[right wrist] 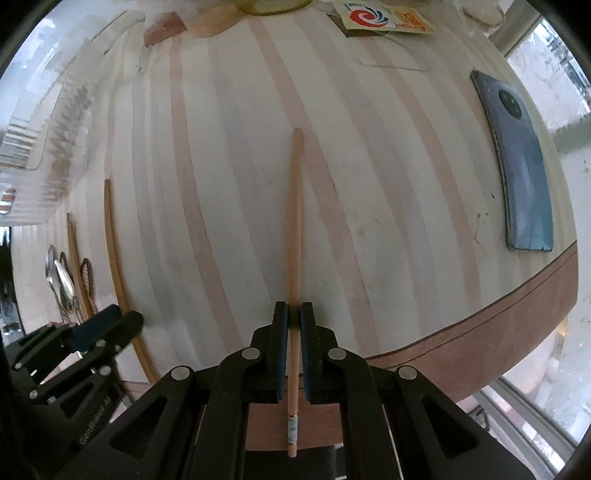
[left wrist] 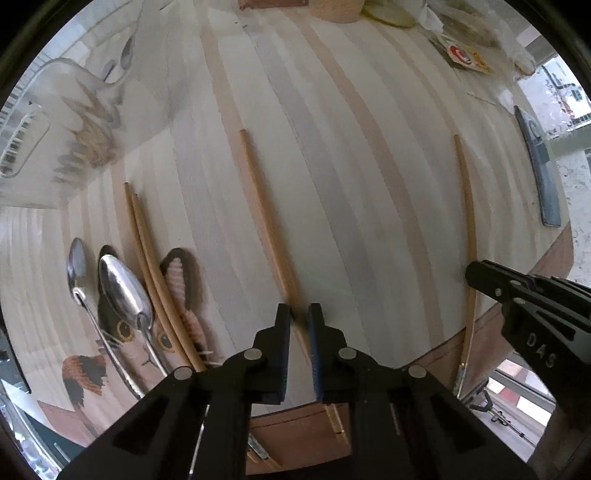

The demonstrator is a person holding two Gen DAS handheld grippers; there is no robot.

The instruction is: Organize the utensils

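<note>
My left gripper (left wrist: 299, 314) is shut on a wooden chopstick (left wrist: 262, 206) that points away over the striped table. My right gripper (right wrist: 294, 314) is shut on another wooden chopstick (right wrist: 295, 221), whose butt end sticks out behind the jaws. In the left wrist view the right gripper (left wrist: 480, 275) and its chopstick (left wrist: 466, 199) show at the right. A pair of chopsticks (left wrist: 147, 266) and two metal spoons (left wrist: 125, 291) lie on a cat-shaped mat (left wrist: 177, 280) at the left. The left gripper (right wrist: 122, 321) shows at lower left in the right wrist view.
A clear plastic container (left wrist: 48, 122) stands at the far left. A dark phone (right wrist: 521, 162) lies at the right near the table edge (right wrist: 517, 314). Packets and a card (right wrist: 384, 18) sit at the back.
</note>
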